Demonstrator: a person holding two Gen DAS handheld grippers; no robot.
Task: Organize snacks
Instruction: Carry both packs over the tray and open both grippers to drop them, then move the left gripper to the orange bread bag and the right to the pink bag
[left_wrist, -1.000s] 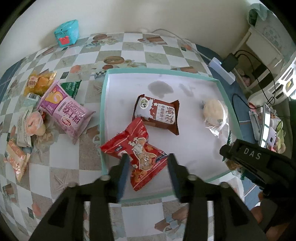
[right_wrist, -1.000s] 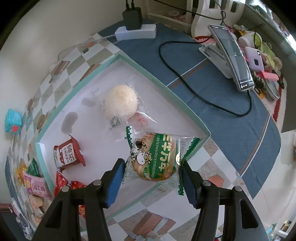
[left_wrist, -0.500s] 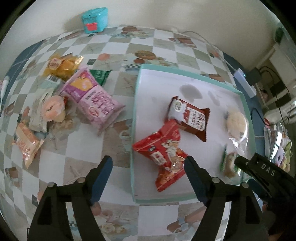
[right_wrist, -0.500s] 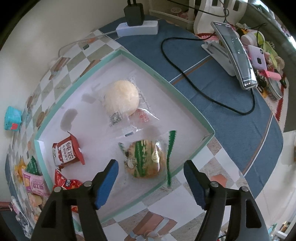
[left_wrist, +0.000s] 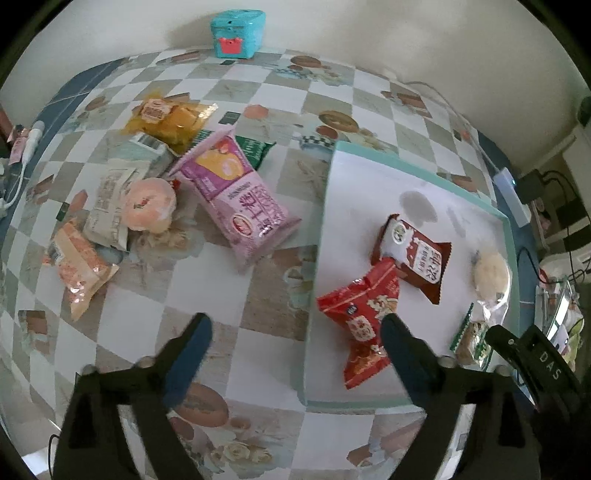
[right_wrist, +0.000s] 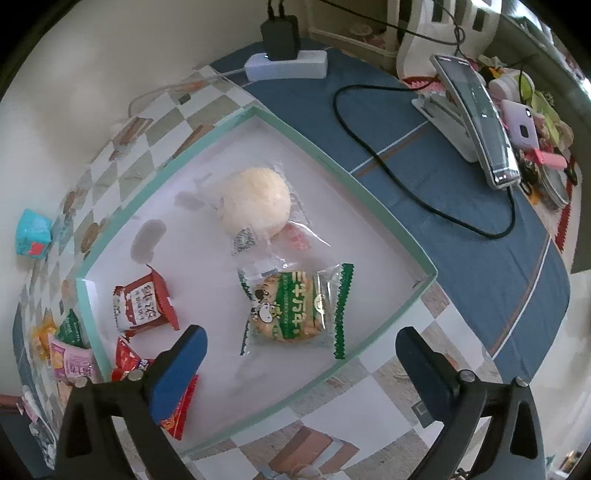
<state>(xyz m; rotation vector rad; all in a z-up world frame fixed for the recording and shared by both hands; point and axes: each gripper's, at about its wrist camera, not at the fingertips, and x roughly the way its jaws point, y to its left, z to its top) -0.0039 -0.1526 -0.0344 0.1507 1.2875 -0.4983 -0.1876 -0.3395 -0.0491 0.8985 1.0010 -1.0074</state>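
A teal-rimmed white tray (left_wrist: 328, 206) (right_wrist: 332, 162) holds a red snack packet (left_wrist: 362, 314), a brown-and-white packet (left_wrist: 413, 254) (right_wrist: 142, 306), a pale round bun in clear wrap (left_wrist: 489, 273) (right_wrist: 256, 201) and a green cookie packet (right_wrist: 295, 308) (left_wrist: 472, 338). My left gripper (left_wrist: 295, 339) is open and empty above the tray's left rim. My right gripper (right_wrist: 301, 354) is open and empty just in front of the green packet. A pile of loose snacks lies left of the tray: a purple packet (left_wrist: 240, 199), a yellow packet (left_wrist: 170, 120), a pink bun (left_wrist: 147, 205) and an orange packet (left_wrist: 75, 266).
A teal box (left_wrist: 238, 33) stands by the back wall. A power strip with a black plug (right_wrist: 286, 61), a black cable (right_wrist: 406, 177), a phone on a stand (right_wrist: 476, 122) and small clutter sit on the blue cloth right of the tray.
Both grippers opened. The left let go of the red packet and swung left and back. The right dropped the green cookie packet into the tray and drew back.
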